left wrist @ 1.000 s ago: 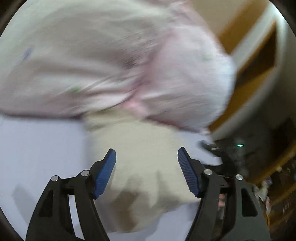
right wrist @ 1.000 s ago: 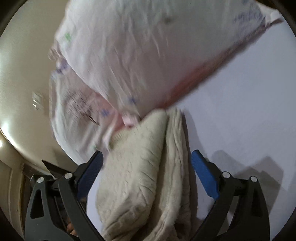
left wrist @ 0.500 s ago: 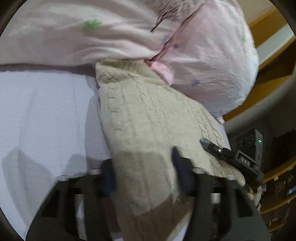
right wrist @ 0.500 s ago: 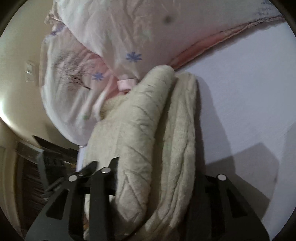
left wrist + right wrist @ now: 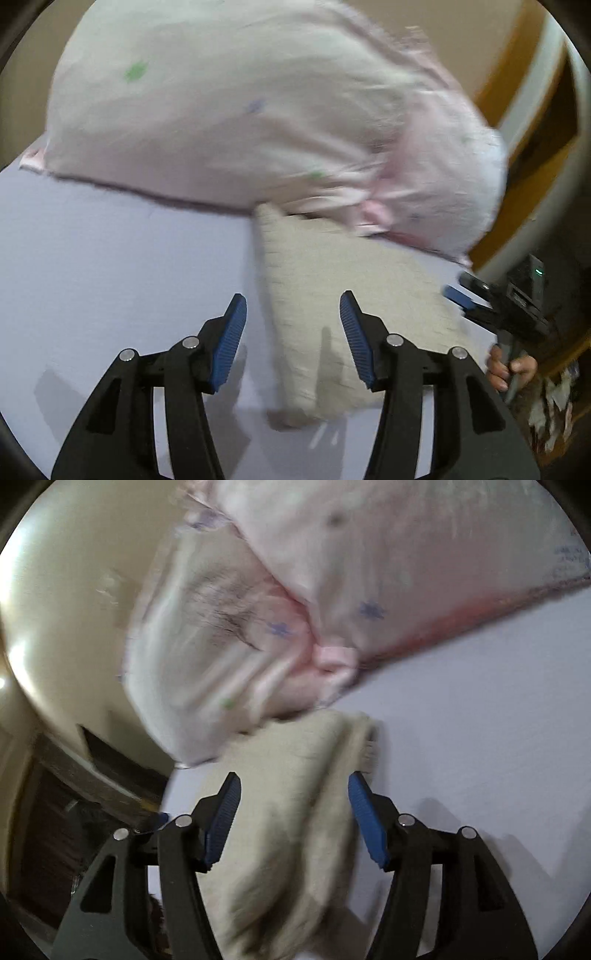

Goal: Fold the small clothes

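Note:
A folded beige cable-knit sweater (image 5: 332, 295) lies on the pale lilac bed sheet (image 5: 110, 258), its far end against the pink pillows. My left gripper (image 5: 291, 321) is open above its left edge, fingers apart and holding nothing. In the right wrist view the sweater (image 5: 295, 830) lies folded in thick layers between the open fingers of my right gripper (image 5: 293, 805), which grips nothing. The right gripper (image 5: 458, 297) shows in the left wrist view at the sweater's right end, with the hand that holds it.
Two pink pillows (image 5: 258, 110) with small flower prints lie stacked behind the sweater; they also show in the right wrist view (image 5: 332, 590). A wooden bed frame (image 5: 524, 110) and dark floor clutter lie past the bed's right edge. Cream wall (image 5: 55, 609) at left.
Both grippers pressed down close over the sweater half a second ago, then drew back and up. Both now stand open above the sweater, which stays folded on the sheet.

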`<state>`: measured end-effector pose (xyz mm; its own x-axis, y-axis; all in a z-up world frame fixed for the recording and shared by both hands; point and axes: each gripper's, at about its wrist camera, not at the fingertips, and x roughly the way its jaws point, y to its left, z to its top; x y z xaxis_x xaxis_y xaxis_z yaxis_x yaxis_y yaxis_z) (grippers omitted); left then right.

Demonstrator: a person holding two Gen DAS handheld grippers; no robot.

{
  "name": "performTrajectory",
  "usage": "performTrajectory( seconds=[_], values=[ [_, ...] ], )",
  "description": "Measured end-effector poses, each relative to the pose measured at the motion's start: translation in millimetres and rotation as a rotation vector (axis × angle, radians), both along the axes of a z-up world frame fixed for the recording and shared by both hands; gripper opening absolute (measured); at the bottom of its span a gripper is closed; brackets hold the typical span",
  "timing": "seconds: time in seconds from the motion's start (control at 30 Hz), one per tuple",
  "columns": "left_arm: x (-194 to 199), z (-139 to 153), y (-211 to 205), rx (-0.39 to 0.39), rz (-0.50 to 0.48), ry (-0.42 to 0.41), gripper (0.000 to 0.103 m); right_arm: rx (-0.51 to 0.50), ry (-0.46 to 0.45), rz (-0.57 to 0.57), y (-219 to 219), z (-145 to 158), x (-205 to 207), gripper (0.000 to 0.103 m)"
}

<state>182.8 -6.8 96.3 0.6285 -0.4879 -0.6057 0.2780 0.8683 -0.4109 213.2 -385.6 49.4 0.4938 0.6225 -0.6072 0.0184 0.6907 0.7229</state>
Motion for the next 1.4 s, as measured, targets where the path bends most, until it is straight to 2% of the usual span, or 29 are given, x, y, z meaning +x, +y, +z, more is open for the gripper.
performTrajectory(
  seconds=[0.07,0.1,0.13,0.2,0.27,0.33,0.37,0.4,0.47,0.5,0.6,0.67,0.7,0.73,0.8,0.83,0.9,0.93,1.03,1.1,1.23,1.4],
  values=[
    [-10,3,-27,0.017,-0.090,-0.025,0.055,-0.041,0.024,0.066,19,3,-2,0.053],
    [-10,1,-43,0.040,-0.124,-0.029,0.056,-0.078,0.043,0.099,32,1,0,0.030],
    [-11,-2,-54,0.064,-0.150,-0.031,0.056,-0.149,0.061,0.137,47,-4,2,0.015],
    [-9,-18,-76,0.135,-0.186,0.000,0.056,-0.265,0.062,0.093,54,-10,4,0.010],
    [-8,-33,-80,0.152,-0.206,0.034,0.055,-0.254,0.091,0.001,30,-15,3,0.010],
    [-12,-39,-80,0.159,-0.216,0.007,0.053,-0.222,0.131,-0.011,21,-23,0,0.011],
    [-13,-38,-80,0.169,-0.214,0.004,0.053,-0.258,0.115,0.011,26,-20,-3,0.013],
    [-15,-35,-78,0.166,-0.214,0.005,0.053,-0.290,0.091,0.015,30,-9,-9,0.022],
    [-16,-30,-72,0.136,-0.203,0.007,0.053,-0.296,0.047,-0.006,32,9,-20,0.029],
    [-20,-28,-64,0.110,-0.196,0.009,0.054,-0.275,-0.020,-0.007,33,27,-35,0.040],
    [-37,-28,-43,0.073,-0.143,0.016,0.057,-0.225,-0.127,0.068,48,47,-62,0.050],
    [-46,-31,-34,0.054,-0.110,0.029,0.061,-0.257,-0.092,0.133,67,37,-70,0.053],
    [-51,-34,-29,0.044,-0.083,0.044,0.063,-0.316,-0.010,0.144,74,16,-68,0.055],
    [-55,-36,-26,0.042,-0.066,0.054,0.066,-0.332,0.043,0.155,76,-1,-66,0.055],
    [-61,-41,-22,0.058,-0.037,0.061,0.072,-0.309,-0.003,0.129,72,0,-73,0.056],
    [-64,-43,-22,0.085,-0.017,0.063,0.080,-0.296,-0.002,0.118,70,9,-78,0.061],
    [-66,-46,-22,0.138,0.023,0.063,0.089,-0.308,-0.066,0.085,63,32,-99,0.098],
    [-66,-47,-24,0.165,0.039,0.060,0.093,-0.351,-0.116,0.056,60,45,-112,0.101],
    [-64,-50,-29,0.246,0.076,0.054,0.102,-0.519,-0.190,-0.022,61,63,-143,0.101],
    [-62,-55,-34,0.277,0.078,0.062,0.102,-0.609,-0.134,-0.027,65,54,-149,0.101],
    [-56,-67,-45,0.331,0.068,0.105,0.102,-0.619,0.041,0.065,85,15,-134,0.101],
    [-58,-74,-57,0.425,0.064,0.100,0.102,-0.659,0.122,0.057,100,-5,-121,0.101]
  ],
)
